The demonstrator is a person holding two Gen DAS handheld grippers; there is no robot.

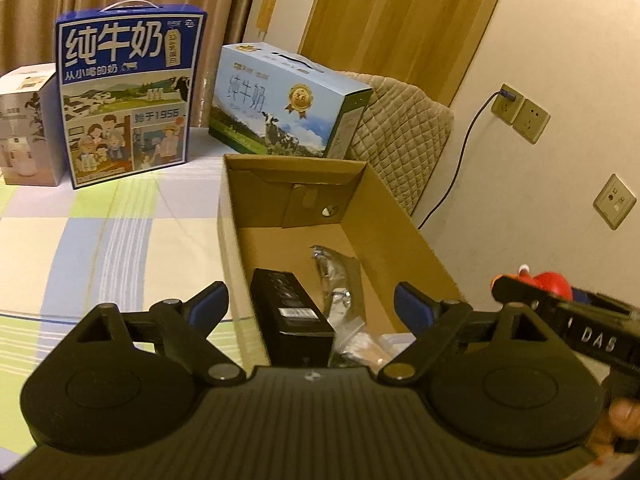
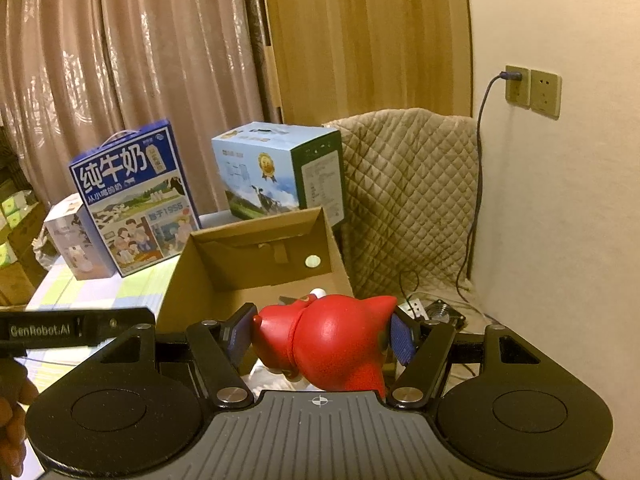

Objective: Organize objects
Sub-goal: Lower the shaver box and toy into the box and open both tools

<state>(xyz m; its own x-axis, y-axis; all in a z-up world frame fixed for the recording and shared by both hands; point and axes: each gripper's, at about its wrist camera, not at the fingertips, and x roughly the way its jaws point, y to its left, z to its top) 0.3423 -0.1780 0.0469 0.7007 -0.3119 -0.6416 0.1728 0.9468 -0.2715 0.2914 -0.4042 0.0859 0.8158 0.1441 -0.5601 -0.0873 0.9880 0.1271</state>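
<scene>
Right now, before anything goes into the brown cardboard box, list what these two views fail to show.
- Front of the red plastic toy figure: right wrist view shows only its back; the right gripper clamps its sides.
- Near end of the brown cardboard box floor: left wrist view, hidden behind the gripper body.
- Crumpled silver wrapper: too blurred to identify.
- Label on the black rectangular box: too small to read.
- Box floor in the right wrist view: the toy blocks it.

Beige curtains (image 2: 132, 80), wooden door (image 2: 360, 40), cream wall (image 2: 560, 220), quilted chair (image 2: 408, 200)
</scene>
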